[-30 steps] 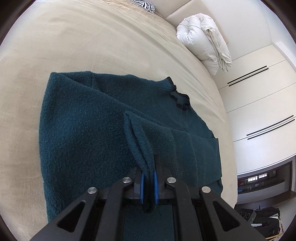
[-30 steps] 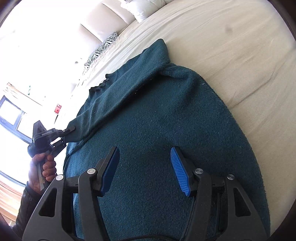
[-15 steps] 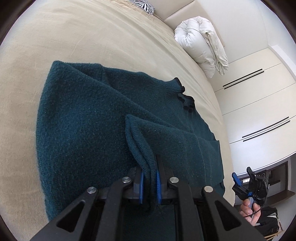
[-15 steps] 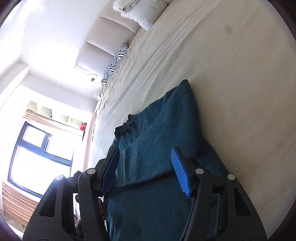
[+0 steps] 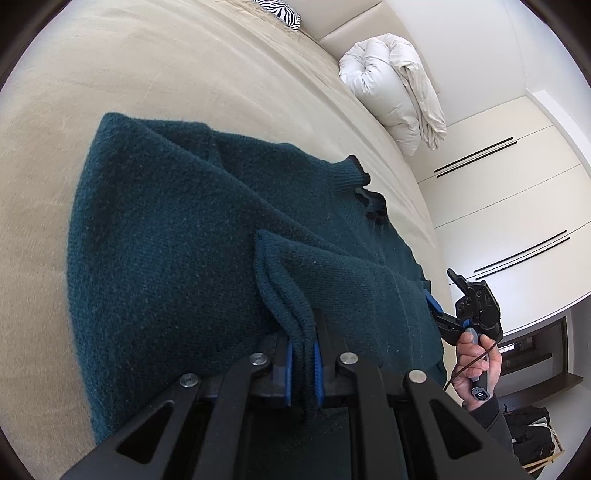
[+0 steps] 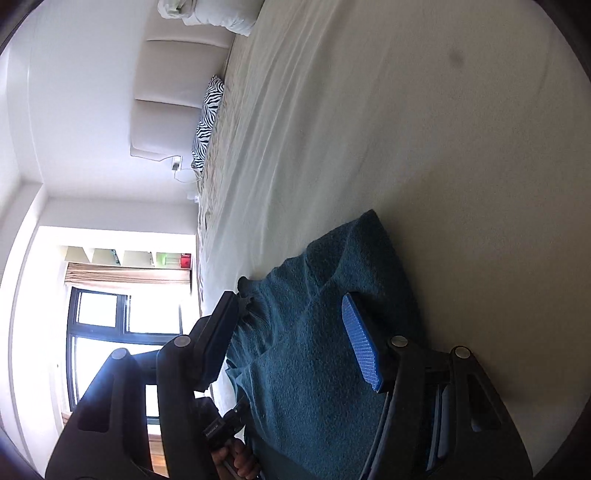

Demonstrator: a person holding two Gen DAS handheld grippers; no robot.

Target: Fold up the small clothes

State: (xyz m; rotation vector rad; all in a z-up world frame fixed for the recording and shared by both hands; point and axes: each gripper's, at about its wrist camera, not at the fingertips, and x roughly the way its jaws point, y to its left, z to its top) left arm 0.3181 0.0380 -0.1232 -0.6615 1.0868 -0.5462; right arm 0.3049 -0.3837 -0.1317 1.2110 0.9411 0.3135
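A dark teal knitted sweater lies on the beige bed, its dark collar toward the far right. My left gripper is shut on the sweater's sleeve cuff, holding the sleeve folded over the body. My right gripper is open and empty, tilted sideways at the sweater's edge. It also shows in the left wrist view, held by a hand at the sweater's far right side.
A rolled white duvet and a zebra-print pillow lie at the head of the bed. White wardrobe doors stand beyond the bed's right edge. A window is on the far side.
My right gripper has swung off the sweater's body to its side edge and tilted sideways. My left gripper has kept its hold on the cuff and shifted only slightly.
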